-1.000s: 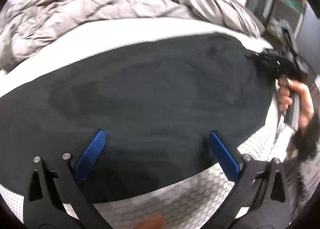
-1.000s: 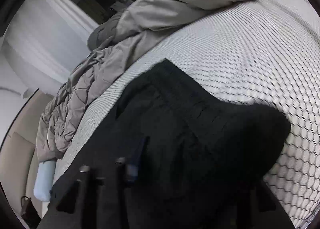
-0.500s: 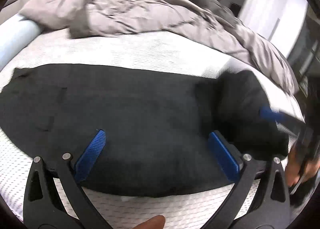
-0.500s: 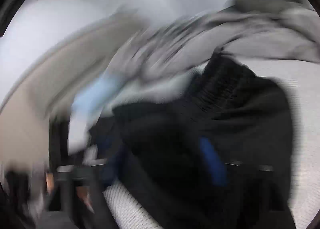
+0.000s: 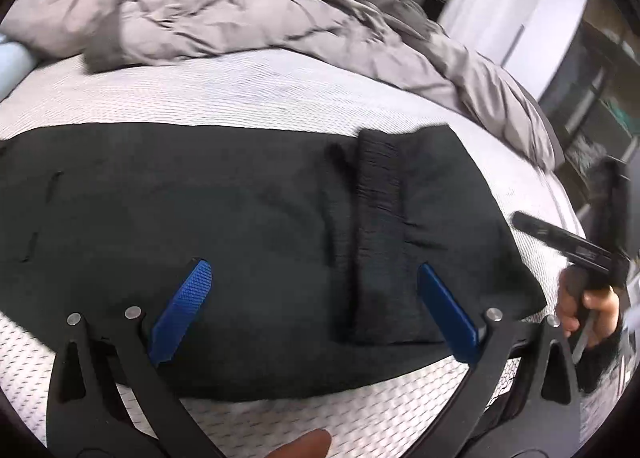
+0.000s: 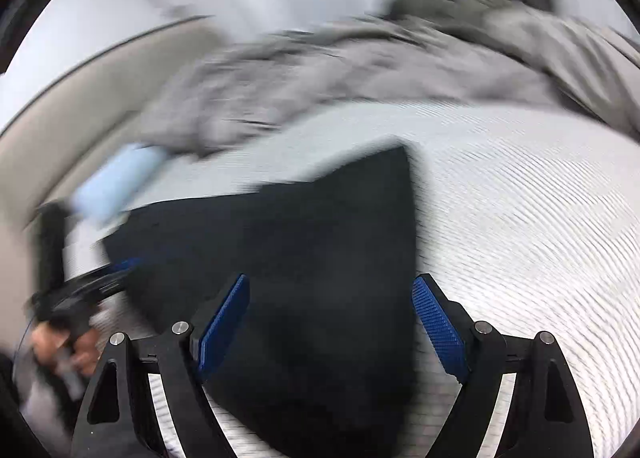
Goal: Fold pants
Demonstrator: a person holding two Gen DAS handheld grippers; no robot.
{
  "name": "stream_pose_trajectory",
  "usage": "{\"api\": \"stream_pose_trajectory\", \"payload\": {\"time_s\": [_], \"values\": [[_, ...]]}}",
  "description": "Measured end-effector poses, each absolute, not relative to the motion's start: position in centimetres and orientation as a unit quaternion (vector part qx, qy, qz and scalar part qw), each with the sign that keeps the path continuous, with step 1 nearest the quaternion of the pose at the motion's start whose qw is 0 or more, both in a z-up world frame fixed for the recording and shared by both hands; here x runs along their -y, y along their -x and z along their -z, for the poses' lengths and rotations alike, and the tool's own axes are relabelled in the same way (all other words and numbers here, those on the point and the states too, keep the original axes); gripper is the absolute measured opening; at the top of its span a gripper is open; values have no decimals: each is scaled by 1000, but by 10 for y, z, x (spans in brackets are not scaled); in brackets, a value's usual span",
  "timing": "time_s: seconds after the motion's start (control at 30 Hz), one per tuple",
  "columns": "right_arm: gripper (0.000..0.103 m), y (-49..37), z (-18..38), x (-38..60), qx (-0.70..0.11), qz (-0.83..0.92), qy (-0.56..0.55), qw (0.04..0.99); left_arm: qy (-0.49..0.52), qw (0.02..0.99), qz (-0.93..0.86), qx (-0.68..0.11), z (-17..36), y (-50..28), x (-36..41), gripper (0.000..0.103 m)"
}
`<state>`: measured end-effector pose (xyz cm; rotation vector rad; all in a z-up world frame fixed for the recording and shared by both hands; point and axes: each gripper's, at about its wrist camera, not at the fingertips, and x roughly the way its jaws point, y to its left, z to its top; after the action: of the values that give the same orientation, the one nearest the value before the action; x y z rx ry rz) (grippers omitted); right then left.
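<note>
Only the left wrist view shows the pants' [image 5: 248, 242] folded-over waistband [image 5: 380, 242]

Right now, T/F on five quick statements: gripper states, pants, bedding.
1. The left gripper is open and holds nothing. True.
2. The right gripper is clamped on the pants. False: its jaws stand apart, with no cloth between them.
3. One end of the pants is folded over onto the rest. True.
4. The pants are light blue. False: they are black.
5. The grey duvet covers the pants. False: it lies bunched beyond them, with bare mattress between.
</note>
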<state>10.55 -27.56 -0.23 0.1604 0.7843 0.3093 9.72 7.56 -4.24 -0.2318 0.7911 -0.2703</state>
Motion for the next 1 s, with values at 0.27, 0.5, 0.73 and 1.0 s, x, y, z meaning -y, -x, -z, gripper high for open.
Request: {"api": "stream_pose_trajectory", "payload": {"time_s": [0.27,0.5,0.73,1.0], "values": [[85,-112,32,282,-425,-162,-86,886,116,862,195,-453,68,-115,-31,66],[85,-111,42,267,-434,-177,-56,881,91,859,215,-455,69,-99,-32,43],[85,-102,41,273,-434,-177,-69,881,223,830,215,-464,71,-139,-70,55],[85,-107,42,278,-434,-172,-88,880,251,808,239,-477,87,-180,-43,43]]}}
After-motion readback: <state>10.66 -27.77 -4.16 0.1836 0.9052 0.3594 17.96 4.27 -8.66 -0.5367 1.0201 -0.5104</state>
